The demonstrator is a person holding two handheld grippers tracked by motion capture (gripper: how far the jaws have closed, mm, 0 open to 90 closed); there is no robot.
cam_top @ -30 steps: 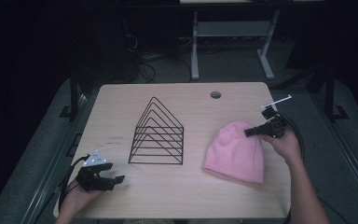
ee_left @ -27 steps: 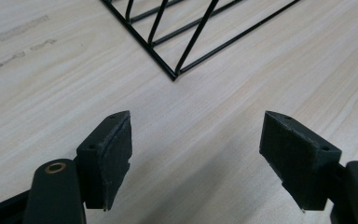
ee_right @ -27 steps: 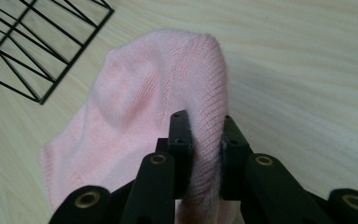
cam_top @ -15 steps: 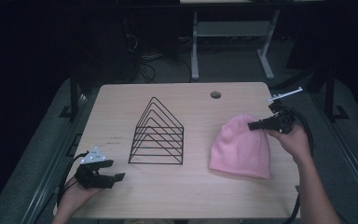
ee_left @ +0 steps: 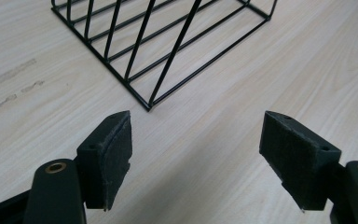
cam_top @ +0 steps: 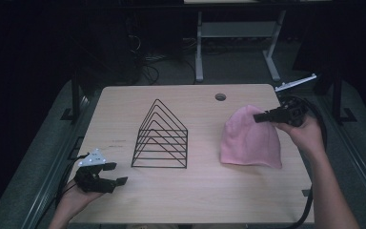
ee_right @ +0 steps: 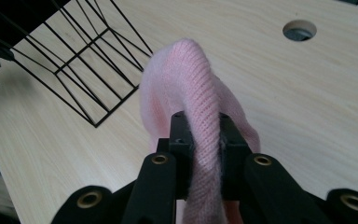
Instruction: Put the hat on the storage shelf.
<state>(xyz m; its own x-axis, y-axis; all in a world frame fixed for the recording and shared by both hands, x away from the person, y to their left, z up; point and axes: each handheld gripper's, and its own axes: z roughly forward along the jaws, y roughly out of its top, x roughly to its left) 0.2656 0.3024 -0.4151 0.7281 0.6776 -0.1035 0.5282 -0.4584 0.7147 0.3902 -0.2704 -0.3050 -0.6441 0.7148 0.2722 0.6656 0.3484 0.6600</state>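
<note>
Tongs: right (ee_right: 199,140) pinching pink beanie (ee_right: 186,74) – left (ee_left: 205,154) wide, nr wire rack (ee_left: 168,42)

Table (cam_top: 195,200) evenly lit, surroundings near black (floor murky); close views sharp.

The high view looks forward and down over the whole table (cam_top: 195,200) from the person's side. The left gripper view sits low and close, facing the wire rack (ee_left: 168,42). The right gripper view, probably raised higher, also catches that rack (ee_right: 74,60), which all three views share.
</note>
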